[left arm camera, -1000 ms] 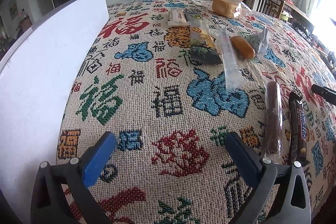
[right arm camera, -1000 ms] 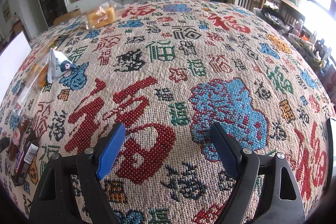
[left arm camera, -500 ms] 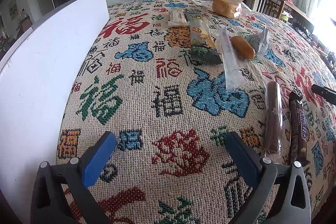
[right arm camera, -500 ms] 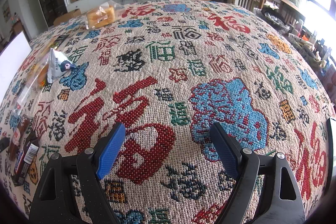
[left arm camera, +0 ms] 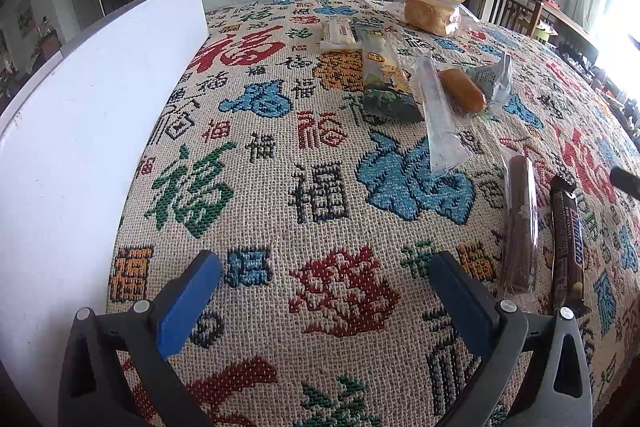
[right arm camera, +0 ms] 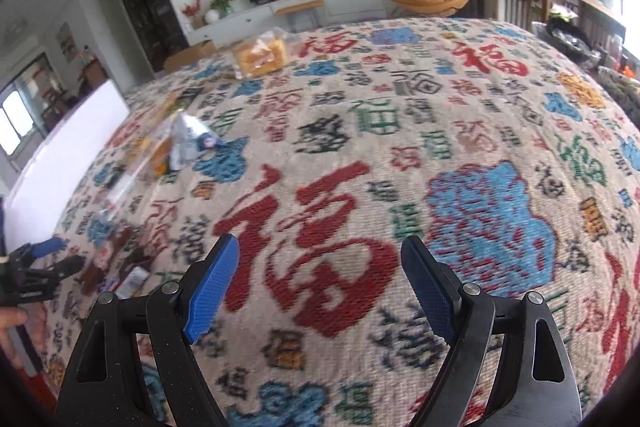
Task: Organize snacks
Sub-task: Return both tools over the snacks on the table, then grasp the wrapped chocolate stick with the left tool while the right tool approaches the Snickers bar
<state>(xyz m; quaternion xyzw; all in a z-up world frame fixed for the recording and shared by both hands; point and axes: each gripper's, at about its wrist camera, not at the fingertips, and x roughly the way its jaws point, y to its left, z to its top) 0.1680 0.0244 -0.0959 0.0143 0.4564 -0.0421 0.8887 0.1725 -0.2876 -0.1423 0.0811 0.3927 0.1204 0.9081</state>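
The left hand-held gripper (left arm camera: 325, 285) hovers low over the counter (left arm camera: 280, 187), its blue-padded jaws spread wide with nothing between them. The counter is covered by a woven cloth patterned with red, blue and green characters, and a white board (left arm camera: 88, 131) stands along its left edge.

The snacks lie in a loose line toward the counter's right side. Nearest the left hand-held gripper, a brown stick in a clear wrapper (left arm camera: 519, 223) lies just beside a dark chocolate bar (left arm camera: 566, 239), close to the counter's near right corner. Farther in, a long clear packet (left arm camera: 438, 115) rests next to a green printed packet (left arm camera: 384, 75), with a sausage-shaped bun in a silvery wrapper (left arm camera: 464, 89) at their right. A pale wafer packet (left arm camera: 338, 33) and a bagged loaf of bread (left arm camera: 432, 15) sit toward the far edge.

The right hand-held gripper (right arm camera: 320, 283) is likewise released and empty, over bare cloth well apart from the snacks; its view is blurred.
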